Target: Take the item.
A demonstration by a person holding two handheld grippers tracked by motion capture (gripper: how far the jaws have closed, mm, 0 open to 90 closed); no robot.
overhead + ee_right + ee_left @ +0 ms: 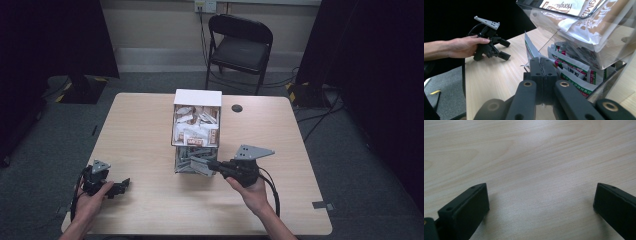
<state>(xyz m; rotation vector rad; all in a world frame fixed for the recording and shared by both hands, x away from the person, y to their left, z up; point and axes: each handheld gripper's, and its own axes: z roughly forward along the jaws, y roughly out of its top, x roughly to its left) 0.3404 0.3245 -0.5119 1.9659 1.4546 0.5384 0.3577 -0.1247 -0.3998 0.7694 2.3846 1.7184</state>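
Clear plastic box (197, 131) is holding snack packets, and the right gripper (540, 65) is pinching one packet (530, 50) tight, probably to pull it out. Left gripper (118, 188) is resting wide open on the desk (145, 125), holding nothing.

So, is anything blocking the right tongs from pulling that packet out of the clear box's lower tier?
Nothing visible. The right tongs are shut on a white-and-green packet at the clear plastic box's open front, bare wooden table behind.
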